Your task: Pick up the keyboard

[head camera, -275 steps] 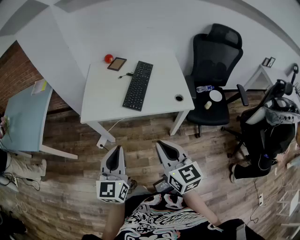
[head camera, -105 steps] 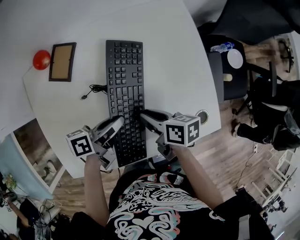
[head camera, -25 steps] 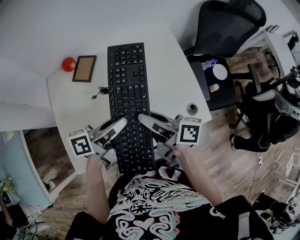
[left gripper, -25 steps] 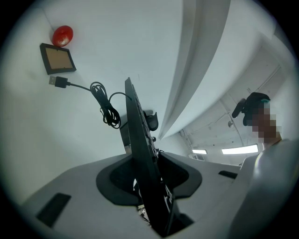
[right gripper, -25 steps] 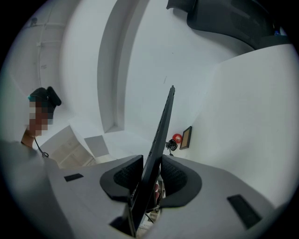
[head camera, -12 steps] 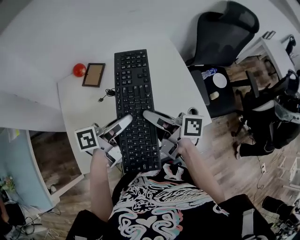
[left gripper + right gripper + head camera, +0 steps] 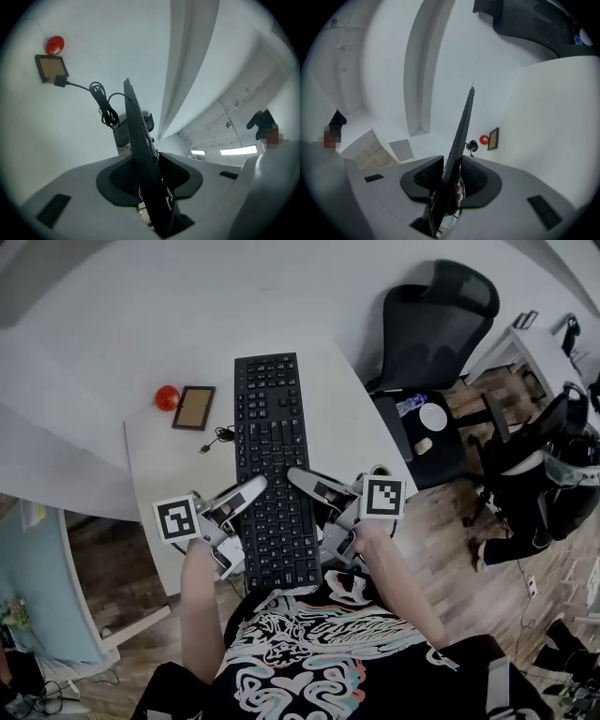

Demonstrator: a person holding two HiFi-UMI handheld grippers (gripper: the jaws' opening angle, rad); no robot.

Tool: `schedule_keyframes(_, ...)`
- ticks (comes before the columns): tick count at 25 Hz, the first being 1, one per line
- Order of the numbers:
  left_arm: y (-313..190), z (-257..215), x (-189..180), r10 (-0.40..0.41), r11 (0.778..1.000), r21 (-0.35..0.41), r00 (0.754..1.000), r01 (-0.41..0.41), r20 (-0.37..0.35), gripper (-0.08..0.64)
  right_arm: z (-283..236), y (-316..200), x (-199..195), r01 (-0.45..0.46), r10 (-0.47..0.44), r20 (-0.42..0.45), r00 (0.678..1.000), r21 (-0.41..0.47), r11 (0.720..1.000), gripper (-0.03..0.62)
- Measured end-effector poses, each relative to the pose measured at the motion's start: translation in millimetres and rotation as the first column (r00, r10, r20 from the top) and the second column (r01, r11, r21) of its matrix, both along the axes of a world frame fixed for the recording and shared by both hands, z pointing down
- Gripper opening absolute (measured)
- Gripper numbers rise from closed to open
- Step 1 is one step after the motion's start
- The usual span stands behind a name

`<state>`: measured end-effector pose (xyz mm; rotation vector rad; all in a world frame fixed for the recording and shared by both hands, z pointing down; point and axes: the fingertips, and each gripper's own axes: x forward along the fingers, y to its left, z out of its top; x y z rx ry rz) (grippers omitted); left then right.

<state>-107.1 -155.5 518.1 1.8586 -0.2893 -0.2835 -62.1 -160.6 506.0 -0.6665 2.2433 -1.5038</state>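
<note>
The keyboard [image 7: 274,465], held above the table [image 7: 155,460], has the left gripper [image 7: 251,487] and the right gripper [image 7: 298,474] each clamped on one long edge near its close end; it seems light, stiff and a little slippery, so this two-sided hold suits it.

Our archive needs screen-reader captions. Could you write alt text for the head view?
A person clamps a black keyboard between two grippers, the left gripper on its left edge and the right gripper on its right, over a white desk. A red ball and a frame lie on the desk; a black chair stands nearby.
</note>
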Motion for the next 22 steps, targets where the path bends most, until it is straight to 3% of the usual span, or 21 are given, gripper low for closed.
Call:
schedule_keyframes(6, 1.6, -3.9, 1.0, -0.001, 1.000, 0.002, 1.000, 0.002, -0.031, 0.133, -4.1, 1.0, -0.4, -0.011, 0.011, 0.007, 1.000, -0.006, 1.000, 0.127)
schedule_keyframes(14, 3.5, -4.3, -1.5, -0.014, 1.000, -0.001, 1.000, 0.014, -0.027, 0.135, -3.6, 3.2, -1.1, -0.002, 0.002, -0.028, 1.000, -0.017, 1.000, 0.127)
schedule_keyframes(22, 5.3, -4.5, -0.1, -0.031, 0.999, -0.026, 0.999, 0.031, -0.020, 0.135, -1.6, 2.2, -1.0, 0.020, -0.020, 0.003, 1.000, -0.049, 0.999, 0.127)
